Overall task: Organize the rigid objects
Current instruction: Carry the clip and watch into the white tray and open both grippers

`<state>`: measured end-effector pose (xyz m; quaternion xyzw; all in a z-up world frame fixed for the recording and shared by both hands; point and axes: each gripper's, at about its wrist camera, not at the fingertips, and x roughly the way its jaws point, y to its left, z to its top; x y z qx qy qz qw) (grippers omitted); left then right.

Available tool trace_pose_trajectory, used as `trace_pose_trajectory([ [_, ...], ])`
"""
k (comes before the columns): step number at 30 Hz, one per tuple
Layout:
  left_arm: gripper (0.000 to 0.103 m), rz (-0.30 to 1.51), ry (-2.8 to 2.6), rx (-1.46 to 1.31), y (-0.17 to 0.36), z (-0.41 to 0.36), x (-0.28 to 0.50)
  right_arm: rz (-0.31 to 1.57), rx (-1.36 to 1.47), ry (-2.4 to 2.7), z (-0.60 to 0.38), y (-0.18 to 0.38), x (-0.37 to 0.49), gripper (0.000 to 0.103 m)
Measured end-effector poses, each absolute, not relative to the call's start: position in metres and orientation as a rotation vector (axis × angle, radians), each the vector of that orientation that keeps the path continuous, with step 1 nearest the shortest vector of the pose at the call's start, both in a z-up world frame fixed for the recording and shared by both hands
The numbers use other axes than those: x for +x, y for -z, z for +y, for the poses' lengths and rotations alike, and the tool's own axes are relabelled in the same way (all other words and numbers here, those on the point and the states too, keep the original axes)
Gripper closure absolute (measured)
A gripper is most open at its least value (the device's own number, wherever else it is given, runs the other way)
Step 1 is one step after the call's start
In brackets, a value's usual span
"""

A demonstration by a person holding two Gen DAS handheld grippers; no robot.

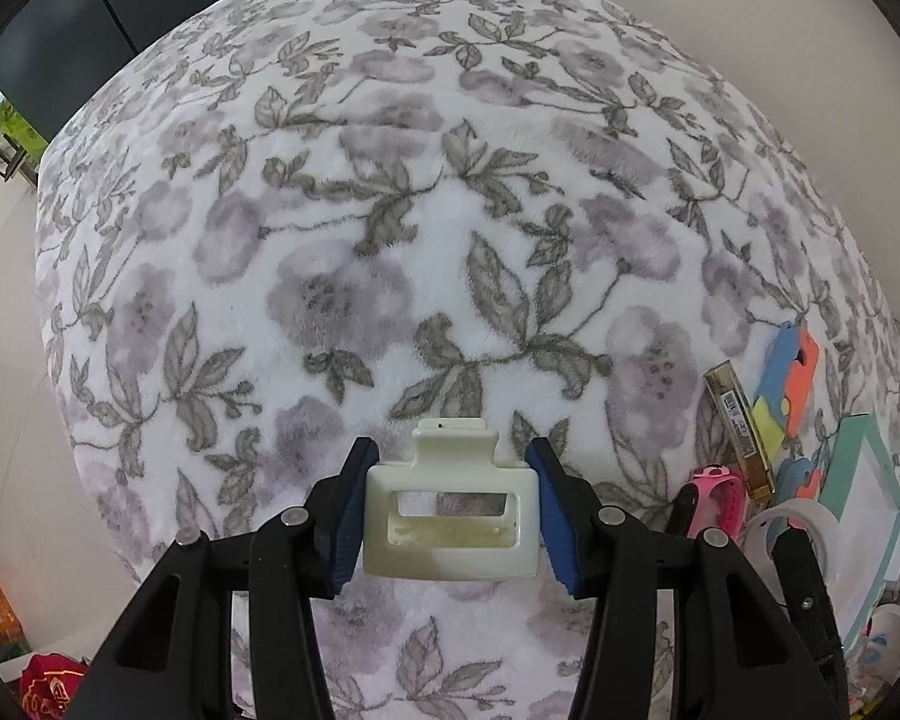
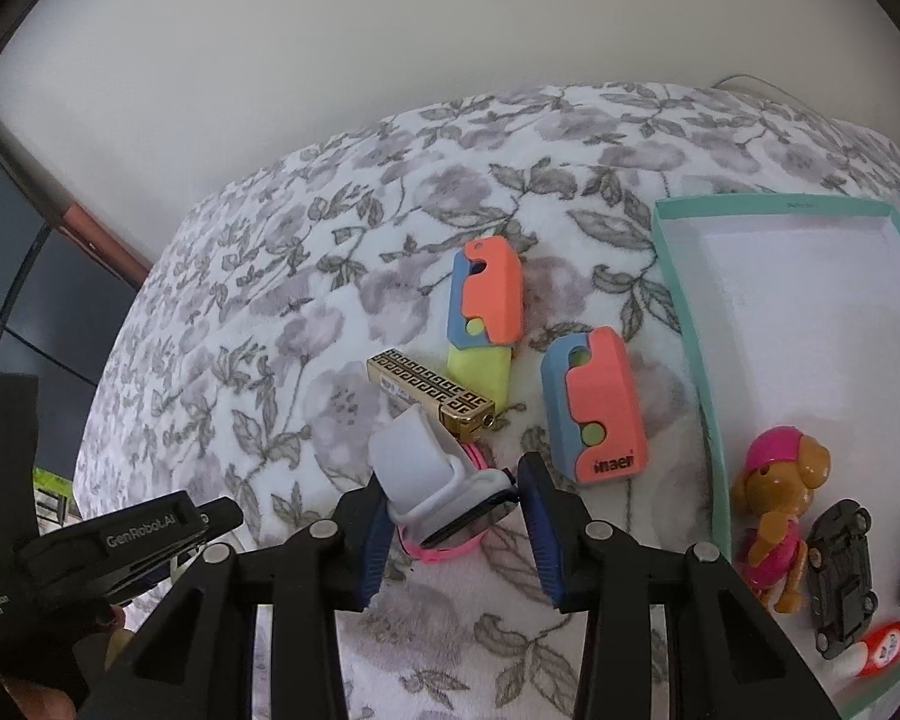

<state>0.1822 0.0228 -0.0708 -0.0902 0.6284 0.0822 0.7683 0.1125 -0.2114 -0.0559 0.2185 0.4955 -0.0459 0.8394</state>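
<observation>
My left gripper (image 1: 450, 510) is shut on a cream hair claw clip (image 1: 450, 531), held above the floral blanket (image 1: 390, 210). My right gripper (image 2: 450, 516) is open, its jaws on either side of a white-strapped smartwatch (image 2: 432, 480) lying on a pink-strapped watch (image 2: 444, 549). Beyond lie a gold patterned lighter (image 2: 432, 393), an orange-blue toy with a yellow part out (image 2: 486, 306) and a second orange-blue toy (image 2: 597, 405). A teal-rimmed white box (image 2: 684, 300) at the right holds a dog figure (image 2: 780, 498), a black toy car (image 2: 843, 576) and a small red-white item (image 2: 882, 648).
The left wrist view shows the same items at its right edge: lighter (image 1: 741, 426), pink watch (image 1: 714, 495), orange-blue toys (image 1: 795, 378), teal box (image 1: 870, 480). The other gripper's black body (image 2: 120, 546) shows at the lower left of the right wrist view. A white wall stands behind the bed.
</observation>
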Motion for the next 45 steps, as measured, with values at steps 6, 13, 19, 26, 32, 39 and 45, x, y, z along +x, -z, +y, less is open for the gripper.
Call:
trace_pose_trajectory([
  [6, 0.051, 1.33, -0.165, -0.196, 0.055, 0.023, 0.175, 1.013, 0.496, 0.119, -0.225, 0.038, 0.108, 0.061],
  [13, 0.051, 1.254, -0.122, -0.155, 0.031, 0.007, 0.167, 0.945, 0.549, 0.173, -0.258, 0.008, 0.091, 0.061],
  [19, 0.051, 1.214, -0.036, -0.085, 0.011, -0.034, 0.164, 0.91, 0.603, 0.253, -0.294, -0.005, 0.075, 0.061],
  [26, 0.051, 1.182, 0.063, -0.015, -0.007, -0.09, 0.16, 0.882, 0.59, 0.326, -0.324, -0.018, 0.063, 0.061],
  [32, 0.051, 1.172, 0.193, 0.046, -0.016, -0.158, 0.149, 0.887, 0.517, 0.438, -0.356, -0.021, 0.052, 0.061],
  [39, 0.051, 1.147, 0.329, 0.113, -0.009, -0.225, 0.134, 0.906, 0.495, 0.588, -0.401, -0.013, 0.033, 0.061],
  [45, 0.051, 1.171, 0.402, 0.16, 0.017, -0.253, 0.127, 0.92, 0.487, 0.631, -0.418, -0.007, 0.024, 0.061],
])
